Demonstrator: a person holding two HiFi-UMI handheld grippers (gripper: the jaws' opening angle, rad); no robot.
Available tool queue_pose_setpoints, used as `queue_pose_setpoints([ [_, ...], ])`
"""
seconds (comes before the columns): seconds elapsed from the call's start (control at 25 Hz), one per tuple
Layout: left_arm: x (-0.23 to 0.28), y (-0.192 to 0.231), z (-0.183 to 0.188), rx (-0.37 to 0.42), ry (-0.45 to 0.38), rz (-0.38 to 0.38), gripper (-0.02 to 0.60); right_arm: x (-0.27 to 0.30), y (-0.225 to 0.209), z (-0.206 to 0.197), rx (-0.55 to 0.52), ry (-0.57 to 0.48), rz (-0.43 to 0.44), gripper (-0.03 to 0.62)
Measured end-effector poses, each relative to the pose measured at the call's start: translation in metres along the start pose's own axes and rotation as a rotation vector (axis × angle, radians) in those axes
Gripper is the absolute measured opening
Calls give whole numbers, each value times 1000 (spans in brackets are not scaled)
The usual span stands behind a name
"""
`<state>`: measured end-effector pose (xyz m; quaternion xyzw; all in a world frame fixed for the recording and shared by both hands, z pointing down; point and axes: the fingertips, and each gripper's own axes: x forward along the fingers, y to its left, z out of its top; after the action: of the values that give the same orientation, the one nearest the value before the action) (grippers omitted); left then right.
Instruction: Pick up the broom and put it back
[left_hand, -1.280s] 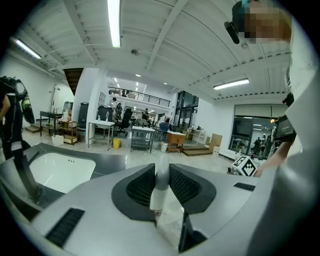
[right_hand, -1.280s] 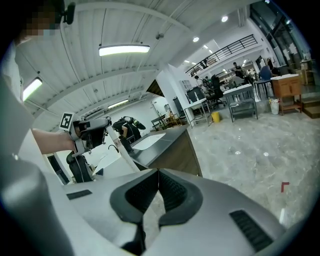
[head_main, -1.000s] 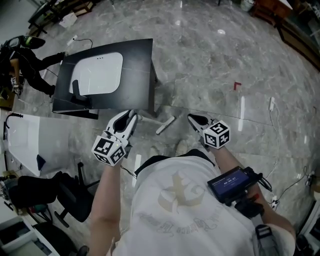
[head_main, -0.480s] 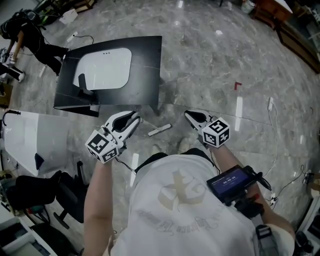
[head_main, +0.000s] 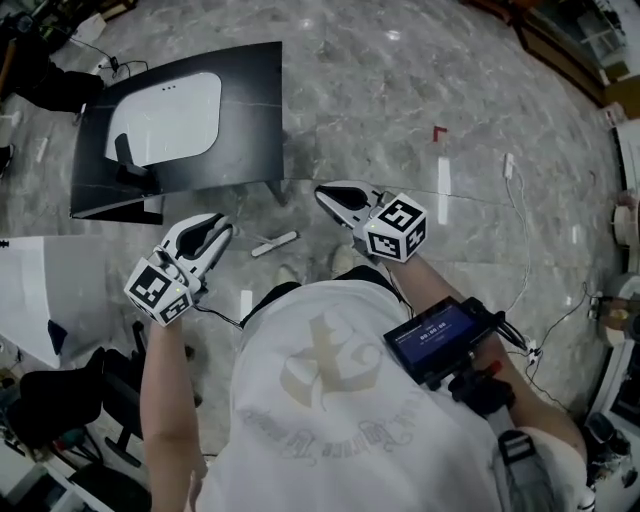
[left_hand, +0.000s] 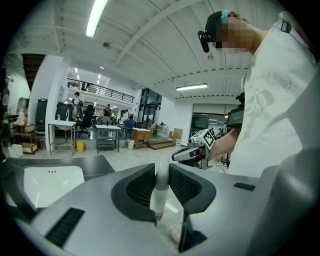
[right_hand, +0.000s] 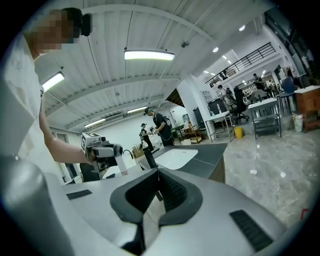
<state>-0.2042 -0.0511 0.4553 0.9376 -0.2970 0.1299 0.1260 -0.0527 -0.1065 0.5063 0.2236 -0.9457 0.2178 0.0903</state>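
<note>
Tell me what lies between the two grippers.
In the head view, a white stick, clamped in the left gripper, sticks out toward the right gripper, over the marble floor.

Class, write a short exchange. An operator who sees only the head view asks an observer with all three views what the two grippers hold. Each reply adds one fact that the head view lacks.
Operator: Is the left gripper really gripping that white handle?
Observer: Yes. In the left gripper view its pads press on the handle from both sides.
Operator: And the right gripper?
Observer: The right gripper view shows its jaws together with nothing between them.
</note>
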Motion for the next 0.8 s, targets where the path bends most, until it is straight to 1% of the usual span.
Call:
queue_pose_setpoints([
  [0.16,-12,-1,-1,6,-4,0,95,5,18,1,-48,11,25,18],
  [0.32,-16,0,-5,4,-5,-20,95,5,24,-2,-69,31,30,18],
  [0.56,-28,10,-9,7,-5,-55,95,7,23,-3,-78,35,-1,18],
  [0.68,-30,15,-10,10,5,-92,95,8,22,-5,-75,30,-21,18],
  [0.8,-29,19,-11,20,31,-135,95,7,22,-8,-66,23,-45,18],
])
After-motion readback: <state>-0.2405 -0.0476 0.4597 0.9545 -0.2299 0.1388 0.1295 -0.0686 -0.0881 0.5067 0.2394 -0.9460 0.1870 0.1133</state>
